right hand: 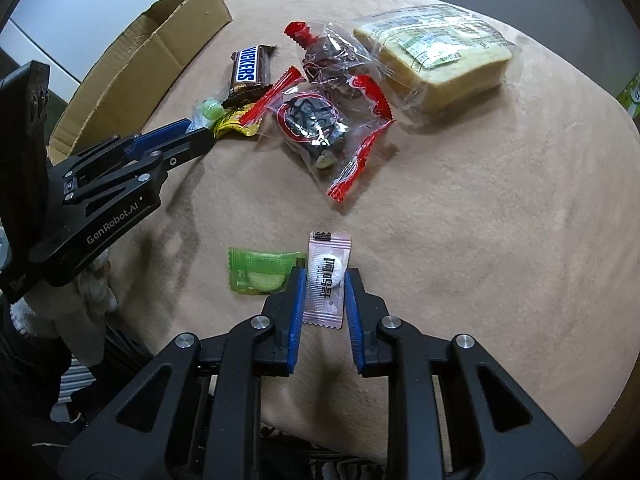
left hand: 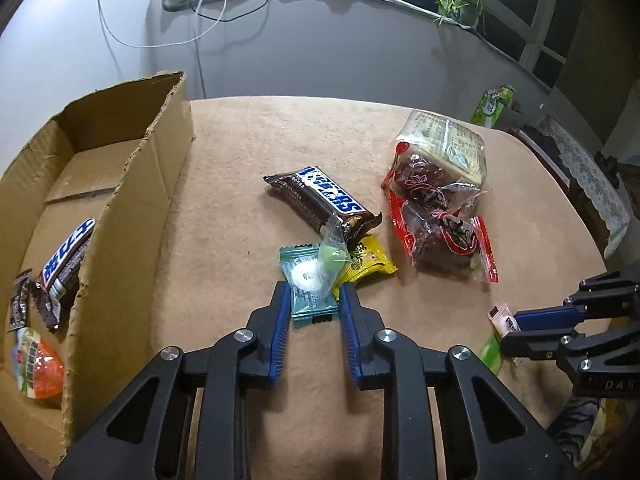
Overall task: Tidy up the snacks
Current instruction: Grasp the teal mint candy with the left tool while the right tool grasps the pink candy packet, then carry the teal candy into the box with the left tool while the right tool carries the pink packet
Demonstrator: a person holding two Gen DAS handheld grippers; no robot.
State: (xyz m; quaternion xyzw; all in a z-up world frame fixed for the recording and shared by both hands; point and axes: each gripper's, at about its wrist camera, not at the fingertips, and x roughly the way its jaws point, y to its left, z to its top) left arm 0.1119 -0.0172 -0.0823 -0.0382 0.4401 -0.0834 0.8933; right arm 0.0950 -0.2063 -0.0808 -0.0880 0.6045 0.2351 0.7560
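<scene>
Care is needed now: left gripper (left hand: 312,294) pinches the teal candy (left hand: 310,294) and right gripper (right hand: 325,280) the pink candy (right hand: 326,276), jaws narrow on each, so lift straight up before moving to the cardboard box (left hand: 120,216).

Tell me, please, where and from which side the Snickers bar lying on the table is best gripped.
Grip the Snickers bar across its narrow width at mid-length, coming from above. It lies flat and long; its near crimped end overlaps the clear-wrapped green candy and yellow packet, so avoid that end.

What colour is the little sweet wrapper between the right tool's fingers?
Pale pink with black print, the small flat sweet wrapper shows best in the right wrist view.
</scene>
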